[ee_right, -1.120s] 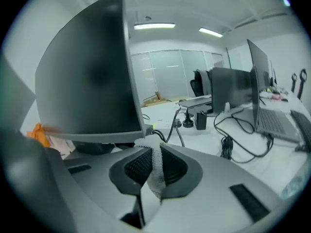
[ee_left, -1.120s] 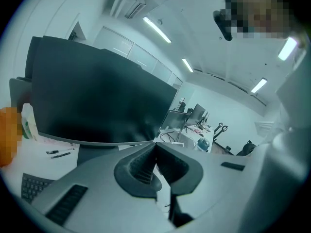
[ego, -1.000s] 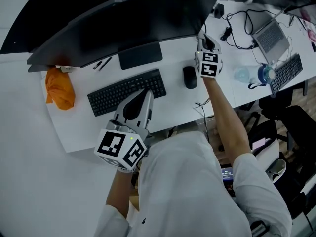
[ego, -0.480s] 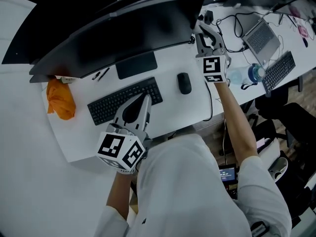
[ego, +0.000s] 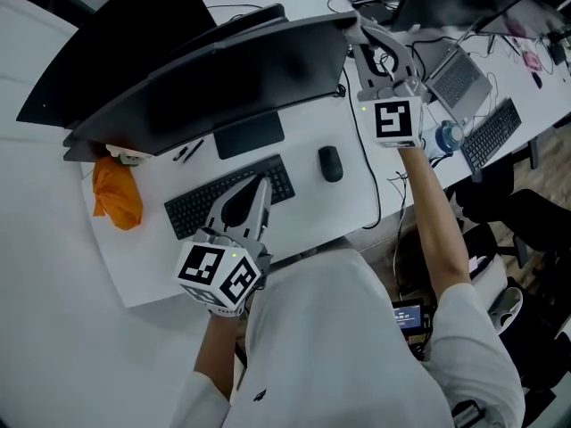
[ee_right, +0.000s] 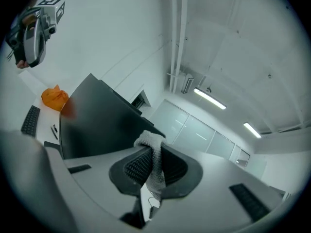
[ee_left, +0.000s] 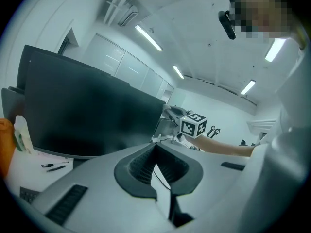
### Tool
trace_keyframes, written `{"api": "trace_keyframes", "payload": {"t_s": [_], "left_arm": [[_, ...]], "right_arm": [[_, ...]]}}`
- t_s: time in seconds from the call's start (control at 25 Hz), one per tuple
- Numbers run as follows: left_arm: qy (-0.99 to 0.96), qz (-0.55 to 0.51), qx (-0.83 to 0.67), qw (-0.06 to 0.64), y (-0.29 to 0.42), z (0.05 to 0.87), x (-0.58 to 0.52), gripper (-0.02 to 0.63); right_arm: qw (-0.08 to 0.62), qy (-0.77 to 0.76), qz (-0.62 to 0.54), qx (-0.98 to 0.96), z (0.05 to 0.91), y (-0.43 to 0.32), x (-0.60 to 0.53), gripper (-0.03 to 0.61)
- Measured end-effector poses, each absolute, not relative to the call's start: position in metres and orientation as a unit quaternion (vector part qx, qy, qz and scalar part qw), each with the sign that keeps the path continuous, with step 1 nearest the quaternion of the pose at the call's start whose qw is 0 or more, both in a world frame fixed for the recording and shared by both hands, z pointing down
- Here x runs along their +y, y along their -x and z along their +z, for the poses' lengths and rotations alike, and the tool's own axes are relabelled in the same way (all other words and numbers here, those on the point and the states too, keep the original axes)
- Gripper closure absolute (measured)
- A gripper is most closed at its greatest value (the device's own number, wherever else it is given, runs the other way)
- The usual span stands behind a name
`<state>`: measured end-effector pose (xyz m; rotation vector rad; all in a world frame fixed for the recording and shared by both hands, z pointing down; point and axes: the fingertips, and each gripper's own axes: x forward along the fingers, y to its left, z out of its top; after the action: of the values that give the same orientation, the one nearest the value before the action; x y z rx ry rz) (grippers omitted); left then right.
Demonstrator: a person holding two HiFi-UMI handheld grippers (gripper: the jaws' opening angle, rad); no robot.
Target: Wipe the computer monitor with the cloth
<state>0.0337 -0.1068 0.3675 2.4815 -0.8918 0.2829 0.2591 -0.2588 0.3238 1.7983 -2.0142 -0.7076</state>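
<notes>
A wide dark monitor point(ego: 223, 83) stands across the back of the white desk point(ego: 134, 266). My right gripper point(ego: 360, 32) is raised at the monitor's right end, its marker cube toward me. In the right gripper view this gripper point(ee_right: 150, 148) is shut on a white knitted cloth point(ee_right: 155, 171), with the dark screen point(ee_right: 97, 125) just left of the jaws. My left gripper point(ego: 260, 184) hovers low over the black keyboard point(ego: 192, 208), pointing at the screen. In the left gripper view its jaws point(ee_left: 155, 143) are shut with nothing between them.
An orange crumpled cloth or bag point(ego: 118, 194) lies at the desk's left end under the monitor. A black mouse point(ego: 330, 163) sits right of the keyboard, pens point(ego: 187, 152) behind it. A laptop point(ego: 457, 77), a water bottle point(ego: 443, 137), cables and a second keyboard point(ego: 486, 134) crowd the right.
My right gripper has risen with the cloth from desk level beside the mouse to the monitor's right end. The left gripper has stayed over the keyboard.
</notes>
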Motion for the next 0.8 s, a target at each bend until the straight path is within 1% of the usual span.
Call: {"api": "trace_keyframes", "payload": {"t_s": [0.24,0.36,0.48,0.64,0.8], "left_arm": [[-0.913,0.082,-0.326,0.231,-0.023,0.352,-0.106,0.595],[-0.916,0.068,-0.329,0.220,-0.015,0.339,-0.106,0.595],[-0.918,0.051,-0.334,0.208,-0.004,0.322,-0.106,0.595],[-0.918,0.030,-0.346,0.192,0.017,0.306,-0.108,0.595],[-0.913,0.014,-0.366,0.181,0.042,0.295,-0.107,0.595]], "right_arm": [[0.144,-0.613,-0.301,-0.716,0.263,-0.231,-0.245,0.541],[0.100,-0.601,-0.305,-0.732,0.230,-0.210,-0.229,0.538],[0.056,-0.593,-0.291,-0.749,0.197,-0.191,-0.205,0.537],[0.038,-0.596,-0.260,-0.759,0.169,-0.176,-0.171,0.546],[-0.003,-0.572,-0.202,-0.795,0.162,-0.169,-0.135,0.551]]}}
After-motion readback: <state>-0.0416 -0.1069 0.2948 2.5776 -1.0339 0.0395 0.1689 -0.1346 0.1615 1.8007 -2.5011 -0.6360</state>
